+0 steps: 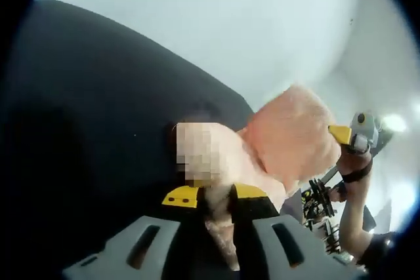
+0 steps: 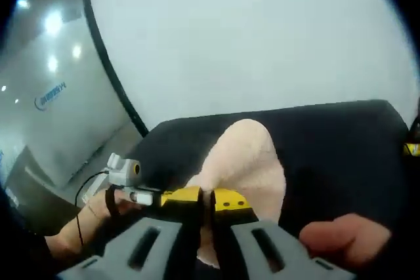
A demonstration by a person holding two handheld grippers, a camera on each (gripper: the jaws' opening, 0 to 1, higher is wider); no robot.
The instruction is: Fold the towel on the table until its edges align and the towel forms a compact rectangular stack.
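Note:
A fluffy pink towel [image 1: 289, 136] is held up over the black table [image 1: 98, 129], stretched between both grippers. My left gripper [image 1: 216, 195] is shut on one end of it, pink cloth pinched between the yellow tips. At the right of the left gripper view, the right gripper [image 1: 348, 134] pinches the towel's far end. In the right gripper view, my right gripper [image 2: 207, 198] is shut on the towel [image 2: 246, 162], which bulges up just past its tips. The left gripper [image 2: 131, 185] comes in from the left, close beside it.
The black table [image 2: 328, 142] runs behind the towel, with a white wall above. A glass partition [image 2: 59, 90] with reflected lights stands at the left. A hand [image 2: 341, 237] shows at lower right. An arm [image 1: 351, 221] and equipment [image 1: 318, 204] sit at the right.

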